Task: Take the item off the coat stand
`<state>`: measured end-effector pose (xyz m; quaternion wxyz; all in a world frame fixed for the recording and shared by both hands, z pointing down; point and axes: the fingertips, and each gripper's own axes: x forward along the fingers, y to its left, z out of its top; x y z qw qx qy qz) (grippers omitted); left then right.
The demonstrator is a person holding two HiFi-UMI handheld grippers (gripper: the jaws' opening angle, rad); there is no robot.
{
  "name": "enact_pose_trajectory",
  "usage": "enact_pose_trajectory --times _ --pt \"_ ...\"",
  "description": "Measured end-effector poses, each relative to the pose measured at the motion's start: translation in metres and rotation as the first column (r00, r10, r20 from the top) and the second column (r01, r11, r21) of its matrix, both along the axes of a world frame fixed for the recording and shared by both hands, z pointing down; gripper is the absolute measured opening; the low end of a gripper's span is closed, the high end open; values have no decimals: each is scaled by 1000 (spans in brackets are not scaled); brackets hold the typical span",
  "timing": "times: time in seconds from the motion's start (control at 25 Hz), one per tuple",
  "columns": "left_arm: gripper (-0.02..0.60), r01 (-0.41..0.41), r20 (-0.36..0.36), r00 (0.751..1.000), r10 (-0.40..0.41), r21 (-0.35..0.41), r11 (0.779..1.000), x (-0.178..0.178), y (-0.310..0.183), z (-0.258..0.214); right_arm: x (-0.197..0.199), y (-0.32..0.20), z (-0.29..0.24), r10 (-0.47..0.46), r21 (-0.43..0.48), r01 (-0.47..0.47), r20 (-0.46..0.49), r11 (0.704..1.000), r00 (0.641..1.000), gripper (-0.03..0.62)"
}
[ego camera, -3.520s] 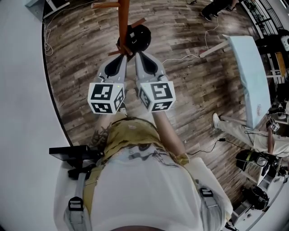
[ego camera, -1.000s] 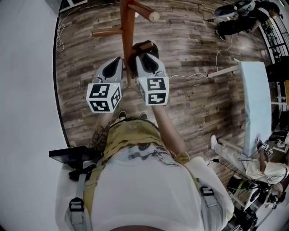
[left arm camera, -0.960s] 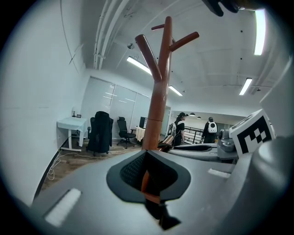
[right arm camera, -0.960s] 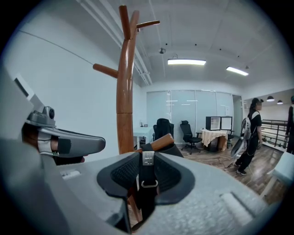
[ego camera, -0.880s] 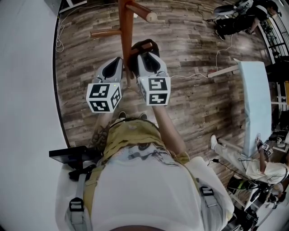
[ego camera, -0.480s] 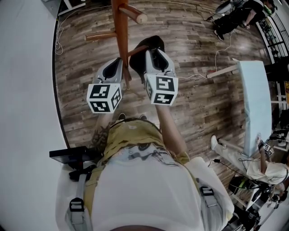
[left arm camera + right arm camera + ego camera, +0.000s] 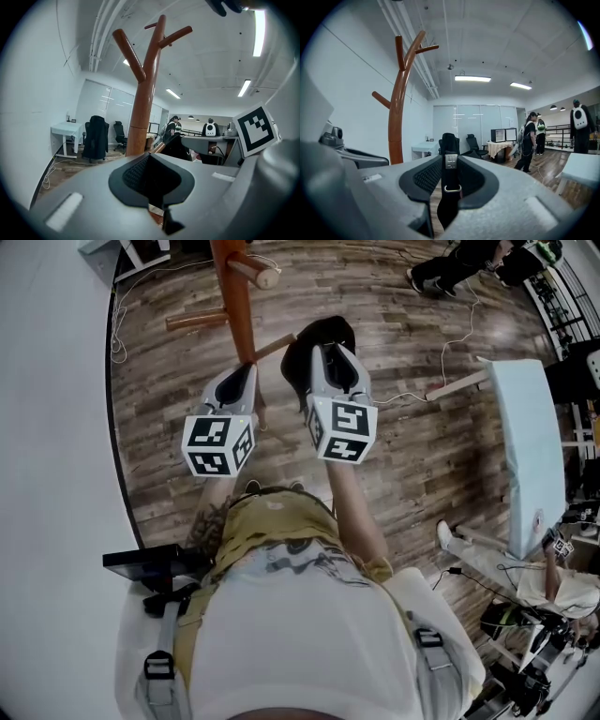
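Clamping the strap (image 7: 448, 201), right gripper (image 7: 450, 174) holds the dark item (image 7: 319, 332) seemingly off the coat stand (image 7: 234, 296); left gripper (image 7: 149, 180) closed, empty.

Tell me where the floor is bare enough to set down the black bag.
The best patch is the wooden floor between the coat stand and the pale table, below the white cable. A narrower strip lies between the stand and the white wall. It is crowded at the lower right, with a seated person and gear, and at the top right, with people's feet.
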<state>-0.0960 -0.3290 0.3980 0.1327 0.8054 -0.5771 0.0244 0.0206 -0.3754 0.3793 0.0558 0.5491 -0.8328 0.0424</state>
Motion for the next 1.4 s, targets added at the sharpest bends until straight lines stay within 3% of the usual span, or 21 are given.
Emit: enact_pose_trajectory --times 0.72,1.4 --pt "0 -127 27 992 125 87 988 60 -4 -35 39 29 -39 76 80 -81 65 994 995 100" --pt "0 -166 42 986 162 103 981 71 1 -39 45 38 -47 81 111 -89 78 990 994 98"
